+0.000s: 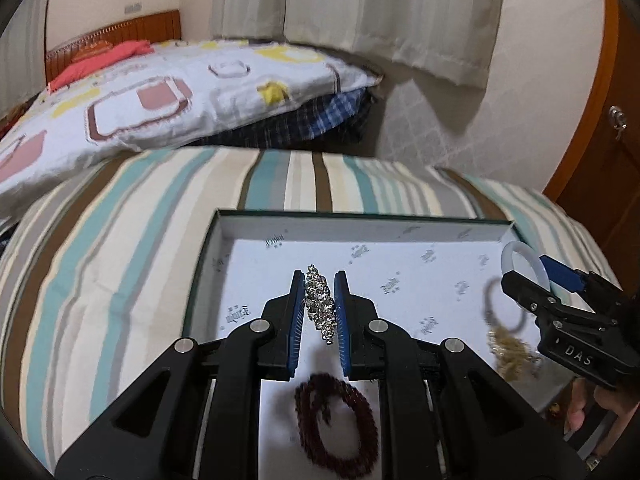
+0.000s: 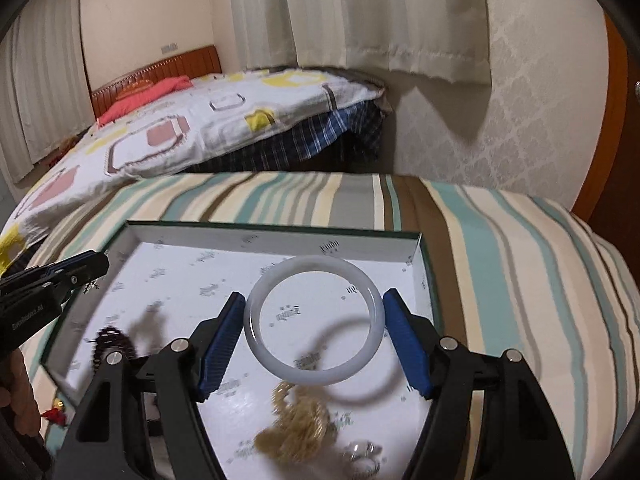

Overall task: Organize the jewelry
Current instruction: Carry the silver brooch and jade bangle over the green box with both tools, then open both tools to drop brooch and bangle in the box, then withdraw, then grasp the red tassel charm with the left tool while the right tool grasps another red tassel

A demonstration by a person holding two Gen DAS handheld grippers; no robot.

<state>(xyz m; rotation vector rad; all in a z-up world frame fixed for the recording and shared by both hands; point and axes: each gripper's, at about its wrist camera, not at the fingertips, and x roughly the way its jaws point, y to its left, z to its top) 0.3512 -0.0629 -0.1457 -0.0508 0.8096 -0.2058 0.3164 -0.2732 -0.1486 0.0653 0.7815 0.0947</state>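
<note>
Claws level over box

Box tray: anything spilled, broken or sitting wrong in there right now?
Nothing looks damaged or spilled. The gold chain lies bunched in a heap inside the box tray, and the dark red bead bracelet lies flat. The left gripper holds the rhinestone piece; the right gripper holds the white bangle.

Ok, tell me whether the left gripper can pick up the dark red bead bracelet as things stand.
Probably not yet. The left gripper is shut on the rhinestone piece, so its jaws are taken. The dark red bead bracelet lies uncovered in the box just beneath it; nothing else blocks it.
</note>
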